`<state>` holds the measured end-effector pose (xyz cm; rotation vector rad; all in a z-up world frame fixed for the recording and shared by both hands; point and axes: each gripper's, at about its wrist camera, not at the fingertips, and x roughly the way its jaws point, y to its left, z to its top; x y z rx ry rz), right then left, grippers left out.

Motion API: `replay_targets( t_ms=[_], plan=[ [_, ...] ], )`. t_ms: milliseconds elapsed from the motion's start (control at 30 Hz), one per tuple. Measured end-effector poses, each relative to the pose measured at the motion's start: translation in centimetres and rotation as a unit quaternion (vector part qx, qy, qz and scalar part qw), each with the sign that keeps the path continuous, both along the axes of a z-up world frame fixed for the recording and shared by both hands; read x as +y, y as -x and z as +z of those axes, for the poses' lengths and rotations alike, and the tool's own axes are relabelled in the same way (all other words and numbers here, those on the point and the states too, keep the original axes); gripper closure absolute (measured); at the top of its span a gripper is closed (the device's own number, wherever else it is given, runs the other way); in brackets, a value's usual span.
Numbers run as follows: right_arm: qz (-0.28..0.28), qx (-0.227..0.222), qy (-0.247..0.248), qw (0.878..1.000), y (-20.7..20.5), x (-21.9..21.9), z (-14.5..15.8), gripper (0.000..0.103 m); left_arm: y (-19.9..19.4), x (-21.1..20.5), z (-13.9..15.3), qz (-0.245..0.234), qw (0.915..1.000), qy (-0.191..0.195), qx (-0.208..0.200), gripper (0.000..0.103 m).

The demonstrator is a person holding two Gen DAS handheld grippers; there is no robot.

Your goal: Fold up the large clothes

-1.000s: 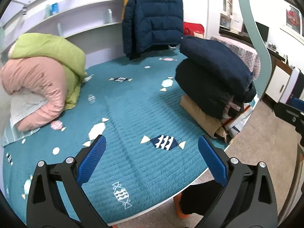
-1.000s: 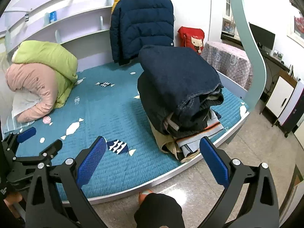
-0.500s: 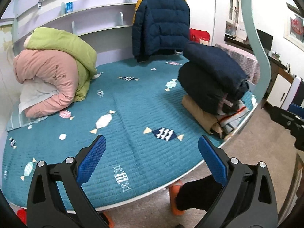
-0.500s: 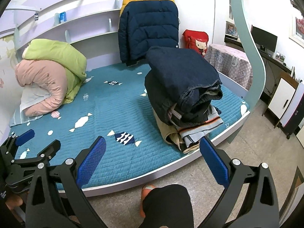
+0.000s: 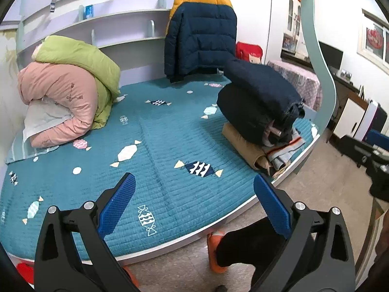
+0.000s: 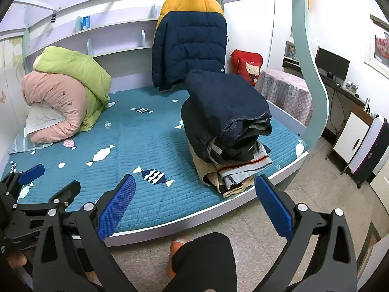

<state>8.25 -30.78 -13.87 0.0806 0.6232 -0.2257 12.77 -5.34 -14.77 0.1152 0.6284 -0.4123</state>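
1. Currently I have the left gripper (image 5: 193, 203) with its fingers spread wide and nothing between them; it hangs over the near edge of the bed (image 5: 155, 131).
2. I have the right gripper (image 6: 195, 204) likewise released and empty, over the floor just off the bed's near edge (image 6: 170, 223).
3. From the right wrist view I see the left gripper (image 6: 46, 182) at the bed's near left side, fingers apart.
4. On the bed's right side, near its front edge, sits the stack of folded clothes (image 5: 262, 119) (image 6: 226, 126): dark navy garments on top, a tan piece and a striped piece at the bottom.
5. At the bed's left end lies a pink quilt (image 5: 60, 97) (image 6: 56, 102), with a green quilt (image 5: 82, 58) (image 6: 75, 70) draped over it and a white pillow (image 5: 46, 116) tucked beneath.
6. Behind the bed's far edge hangs a navy and yellow puffer jacket (image 5: 201, 36) (image 6: 189, 39).
7. Beyond the bed's right end stands a red bag (image 6: 246, 67).
8. Below the bed's near edge I see orange slippers (image 5: 215, 250) on the floor.
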Motion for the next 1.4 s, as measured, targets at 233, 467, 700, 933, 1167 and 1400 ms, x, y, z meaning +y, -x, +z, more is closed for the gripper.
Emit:
replay_targets(
  t_ms=[233,467,700,933,1167,1400],
  plan=[
    [0.025,-0.024,0.001,0.999,1.3,1.6,1.4,0.008,2.2,1.8,2.3,0.025,0.9992,0.016,-0.027,0.005],
    [0.064,-0.047,-0.003,0.997,2.1,3.8,2.5,0.008,4.7,4.4,4.2,0.076,0.9950,0.012,-0.063,0.005],
    [0.097,-0.070,0.001,0.993,2.4,5.6,3.8,0.008,6.7,6.6,5.8,0.118,0.9888,0.011,-0.091,0.005],
    [0.105,-0.095,-0.006,0.990,3.6,5.8,4.9,0.008,8.6,6.9,7.3,0.129,0.9846,0.005,-0.118,0.005],
    [0.103,-0.113,-0.007,0.988,4.9,5.3,5.7,0.008,10.1,6.0,8.5,0.121,0.9834,0.009,-0.135,0.005],
    [0.100,-0.127,-0.009,0.987,6.1,4.8,6.4,0.008,11.2,5.0,9.6,0.110,0.9821,0.014,-0.152,0.005]
  ],
)
